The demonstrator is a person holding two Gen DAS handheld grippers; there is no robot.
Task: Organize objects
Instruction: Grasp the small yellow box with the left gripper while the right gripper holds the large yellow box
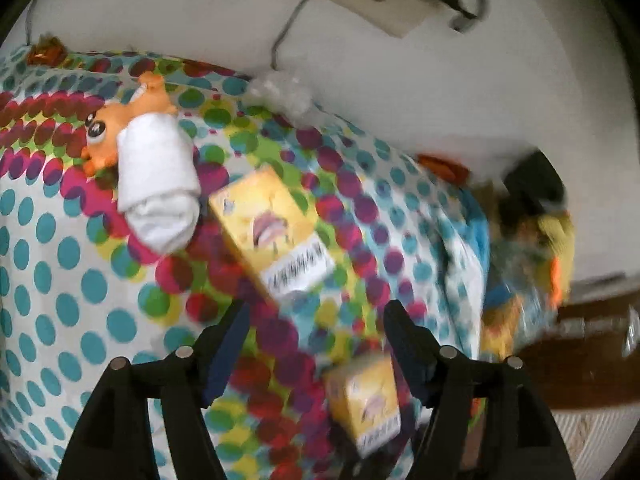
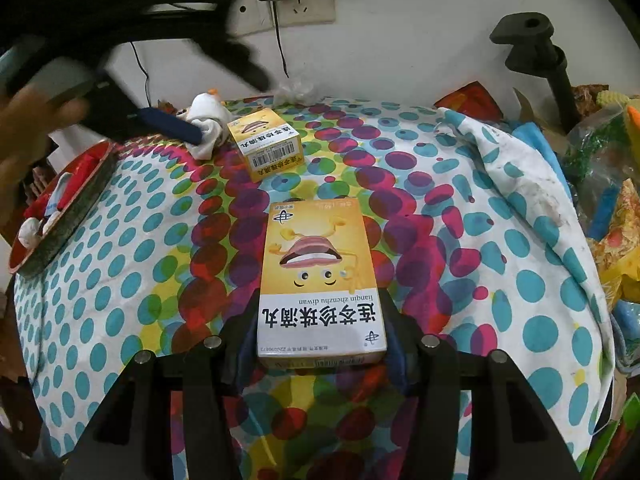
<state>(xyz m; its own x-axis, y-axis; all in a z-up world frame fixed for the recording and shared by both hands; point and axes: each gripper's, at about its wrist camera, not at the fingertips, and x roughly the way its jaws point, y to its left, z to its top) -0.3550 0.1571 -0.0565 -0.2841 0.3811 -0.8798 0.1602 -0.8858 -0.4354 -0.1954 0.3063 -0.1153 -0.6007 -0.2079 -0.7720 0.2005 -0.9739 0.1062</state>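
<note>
Yellow box (image 2: 322,284) lies on polka-dot cloth (image 2: 120,280) below wall socket (image 2: 296,8).

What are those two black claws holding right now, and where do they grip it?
The right gripper holds a yellow medicine box by the long sides, near its printed end. The left gripper is open, holding nothing.

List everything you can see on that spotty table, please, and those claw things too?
Medicine boxes: two, yellow; near box between the right claw's fingers, far box further back.
Toy animal: one, orange, wrapped in white cloth, beside the far box.
Tablecloth: one, white with coloured dots, covering the table.
Tray: one, red inside, at the table's left edge.
Wall socket: one, white, plugs in it, behind the table.
Black stand: one, back right.
Left gripper: open, empty, above the cloth.
Right gripper: around the near box; contact unclear.
</note>
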